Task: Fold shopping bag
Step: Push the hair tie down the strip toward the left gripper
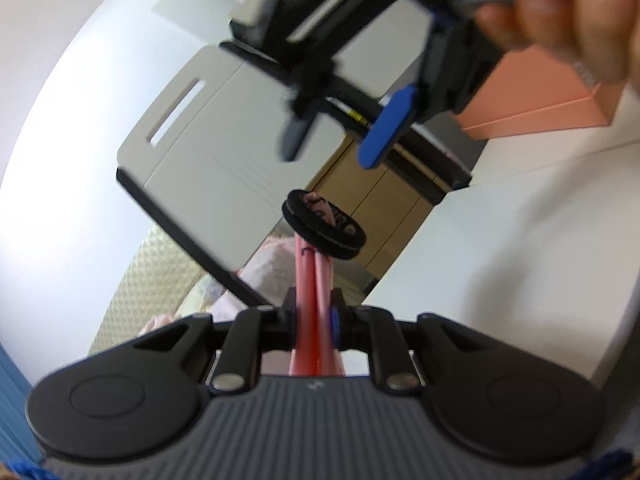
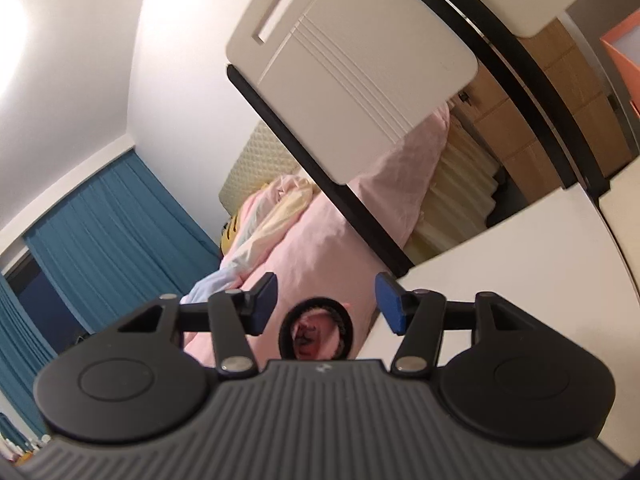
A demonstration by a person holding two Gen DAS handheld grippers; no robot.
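My left gripper (image 1: 314, 314) is shut on the pink straps (image 1: 314, 280) of the shopping bag. The straps run up to the bag's round black-rimmed pouch (image 1: 324, 224), which hangs in the air in front of it. My right gripper (image 1: 340, 136) is above the pouch in the left wrist view, open, held by a hand (image 1: 568, 4). In the right wrist view the right gripper (image 2: 326, 306) is open, and the pouch (image 2: 316, 330) sits low between its blue pads (image 2: 390, 306), not touching them.
A white footboard with a slot (image 2: 344, 80) and black frame stands ahead. A bed with pink bedding (image 2: 320, 248) lies behind it. A white table (image 2: 520, 280) is at the right. Blue curtains (image 2: 100, 240) hang at the left. An orange box (image 1: 532, 96) is at the right.
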